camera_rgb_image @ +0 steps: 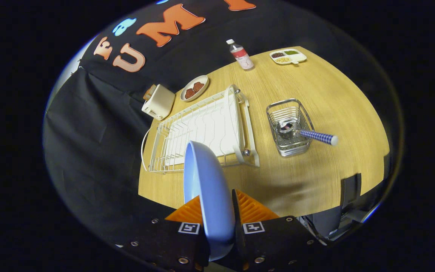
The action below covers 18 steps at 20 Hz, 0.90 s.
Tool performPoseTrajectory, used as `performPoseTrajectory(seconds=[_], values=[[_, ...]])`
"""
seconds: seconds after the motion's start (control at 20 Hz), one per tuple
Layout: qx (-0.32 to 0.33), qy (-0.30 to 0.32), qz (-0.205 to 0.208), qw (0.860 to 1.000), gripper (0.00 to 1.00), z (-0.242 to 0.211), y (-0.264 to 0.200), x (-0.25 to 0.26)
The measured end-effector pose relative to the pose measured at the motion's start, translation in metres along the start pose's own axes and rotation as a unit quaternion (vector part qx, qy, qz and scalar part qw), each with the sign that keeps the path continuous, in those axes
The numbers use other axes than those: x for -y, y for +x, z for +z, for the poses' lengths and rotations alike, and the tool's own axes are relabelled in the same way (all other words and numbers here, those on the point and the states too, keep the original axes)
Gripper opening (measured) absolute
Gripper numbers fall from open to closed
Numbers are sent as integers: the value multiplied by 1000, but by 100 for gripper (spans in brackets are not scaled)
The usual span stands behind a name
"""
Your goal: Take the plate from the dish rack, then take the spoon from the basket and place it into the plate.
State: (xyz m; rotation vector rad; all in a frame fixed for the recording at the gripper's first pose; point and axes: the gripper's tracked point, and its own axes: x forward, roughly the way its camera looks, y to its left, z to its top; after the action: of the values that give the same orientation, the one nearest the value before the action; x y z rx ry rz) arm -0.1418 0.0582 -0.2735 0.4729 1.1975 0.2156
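Observation:
A light blue plate (pixel 208 189) stands on edge between the two fingers of my gripper (pixel 217 211), which is shut on its rim and holds it up above the near edge of the wooden table. Beyond the plate lies the white wire dish rack (pixel 202 130), with nothing standing in it. To the right of the rack sits a small metal wire basket (pixel 289 128). A spoon (pixel 308 134) rests in it, bowl down inside, its blue-and-white checked handle sticking out over the basket's right rim.
At the back of the wooden table (pixel 315 177) stand a white toaster (pixel 159 101), a small plate of brown food (pixel 195 88), a plastic bottle (pixel 241 54) and a divided snack tray (pixel 288 56). Bare tabletop lies in front of the basket.

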Motion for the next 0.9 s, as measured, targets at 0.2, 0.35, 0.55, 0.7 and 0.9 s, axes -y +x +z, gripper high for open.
performPoseTrajectory(seconds=[0.2, 0.35, 0.55, 0.7, 0.9], values=[[-7, 23, 23, 999, 27, -25, 13, 11], [-17, 35, 40, 998, 27, -42, 25, 15], [-24, 58, 44, 997, 27, -60, 52, 25], [-26, 77, 61, 995, 27, -68, 68, 21], [-21, 94, 59, 994, 27, -72, 89, 28]])
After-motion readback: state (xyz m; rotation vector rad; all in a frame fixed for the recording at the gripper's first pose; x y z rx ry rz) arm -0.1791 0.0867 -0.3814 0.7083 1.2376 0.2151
